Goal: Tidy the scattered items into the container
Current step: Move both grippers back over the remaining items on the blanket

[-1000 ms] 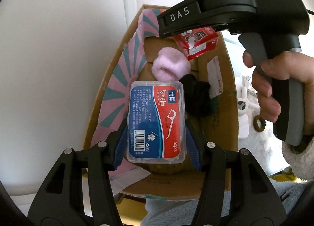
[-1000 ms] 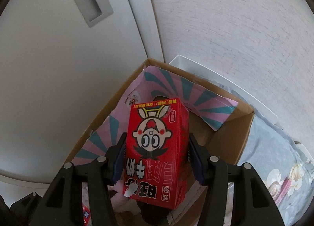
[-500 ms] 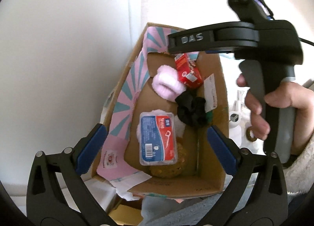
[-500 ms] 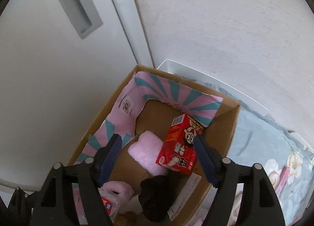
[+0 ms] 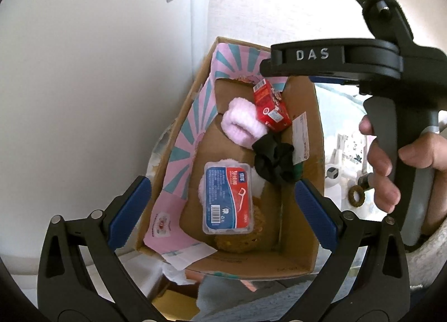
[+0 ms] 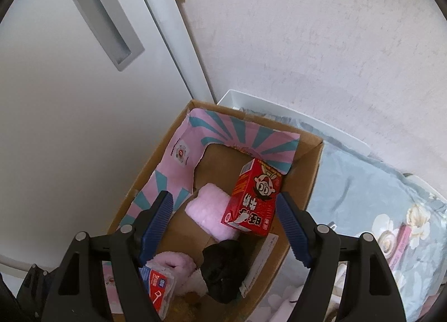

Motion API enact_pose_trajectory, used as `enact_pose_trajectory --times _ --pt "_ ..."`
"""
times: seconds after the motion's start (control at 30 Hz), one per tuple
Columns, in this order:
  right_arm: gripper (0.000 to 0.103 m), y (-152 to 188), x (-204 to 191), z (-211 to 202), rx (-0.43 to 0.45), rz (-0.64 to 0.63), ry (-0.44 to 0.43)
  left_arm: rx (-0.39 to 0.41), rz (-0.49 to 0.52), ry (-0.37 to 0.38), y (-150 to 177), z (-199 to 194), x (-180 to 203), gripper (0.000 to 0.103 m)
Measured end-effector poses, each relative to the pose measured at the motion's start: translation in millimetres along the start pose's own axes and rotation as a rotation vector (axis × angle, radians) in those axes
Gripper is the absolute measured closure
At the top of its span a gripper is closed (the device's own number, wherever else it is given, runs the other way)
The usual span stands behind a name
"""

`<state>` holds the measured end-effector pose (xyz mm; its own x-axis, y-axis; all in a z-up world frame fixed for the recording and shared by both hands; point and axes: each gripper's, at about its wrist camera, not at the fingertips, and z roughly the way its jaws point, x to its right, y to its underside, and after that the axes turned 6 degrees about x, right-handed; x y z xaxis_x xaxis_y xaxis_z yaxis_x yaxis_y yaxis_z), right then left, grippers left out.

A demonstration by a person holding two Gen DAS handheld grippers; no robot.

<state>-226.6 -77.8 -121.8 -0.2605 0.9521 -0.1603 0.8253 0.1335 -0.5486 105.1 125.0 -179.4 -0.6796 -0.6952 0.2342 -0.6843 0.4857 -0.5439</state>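
A cardboard box [image 5: 313,232] with a pink-and-teal liner holds a clear floss-pick case [image 5: 227,197], a red milk carton [image 5: 269,106], a pink fluffy sock [image 5: 241,123], a black cloth [image 5: 275,161] and a brown round thing [image 5: 240,238]. My left gripper [image 5: 223,210] is open and empty above the box. My right gripper [image 6: 223,227] is open and empty above the box [image 6: 314,171], over the red carton [image 6: 254,199], pink sock [image 6: 208,213], black cloth [image 6: 223,269] and floss case [image 6: 159,285]. The right gripper's body crosses the left wrist view.
A white door [image 6: 69,98] stands left of the box and a pale wall [image 6: 321,42] behind it. A grey floral blanket [image 6: 377,210] lies to the right. Papers [image 5: 184,257] lie by the box's near left corner. Small items [image 5: 356,196] lie right of the box.
Both grippers opened: the floss case and the red carton dropped into the box. Both grippers have since lifted higher above it.
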Motion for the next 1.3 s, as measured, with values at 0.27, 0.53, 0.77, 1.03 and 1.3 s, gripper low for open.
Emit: enact_pose_trajectory --times 0.27,0.53,0.77,1.03,1.3 --pt "0.031 5 5 -5 0.013 0.034 0.008 0.032 0.056 0.007 -11 -5 20 0.001" --pt "0.031 14 60 -69 0.104 0.133 0.06 0.076 0.173 0.033 -34 -20 60 0.001" --pt "0.031 34 138 -147 0.167 0.19 0.189 0.081 0.238 0.089 -52 -24 100 0.001" --pt "0.031 71 177 -187 0.172 0.215 0.295 0.051 0.336 0.122 -55 -16 147 0.001" --pt "0.031 112 184 -166 0.086 0.179 0.281 0.002 0.615 0.12 -21 27 187 0.001"
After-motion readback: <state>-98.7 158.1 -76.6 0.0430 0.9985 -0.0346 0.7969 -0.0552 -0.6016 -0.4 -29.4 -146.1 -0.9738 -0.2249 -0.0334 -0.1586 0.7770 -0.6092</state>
